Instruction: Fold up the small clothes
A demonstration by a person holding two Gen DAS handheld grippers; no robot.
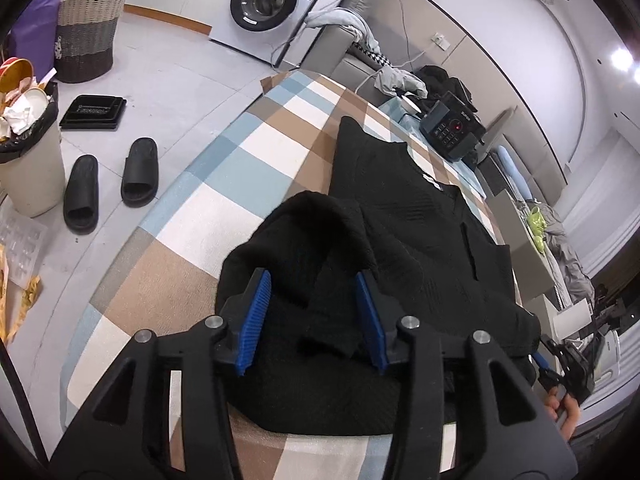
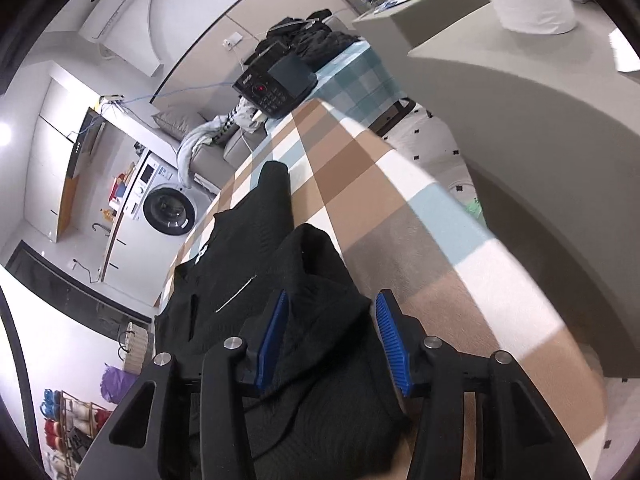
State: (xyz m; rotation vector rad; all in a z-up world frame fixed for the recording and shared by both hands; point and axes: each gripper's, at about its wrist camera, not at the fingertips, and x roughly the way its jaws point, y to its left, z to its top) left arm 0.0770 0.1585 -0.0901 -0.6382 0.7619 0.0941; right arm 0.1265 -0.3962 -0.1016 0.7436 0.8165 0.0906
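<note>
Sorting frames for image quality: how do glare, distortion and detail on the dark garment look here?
Left wrist view: heavy fisheye bending, ceiling-light glare at right; black knit garment shows faint texture. Right wrist view: same bending, glare at left edge, slight blur on the checked tablecloth.

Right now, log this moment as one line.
task: fold clothes | black garment on checked cloth | left gripper open over folded sleeve | right gripper open over other sleeve
</note>
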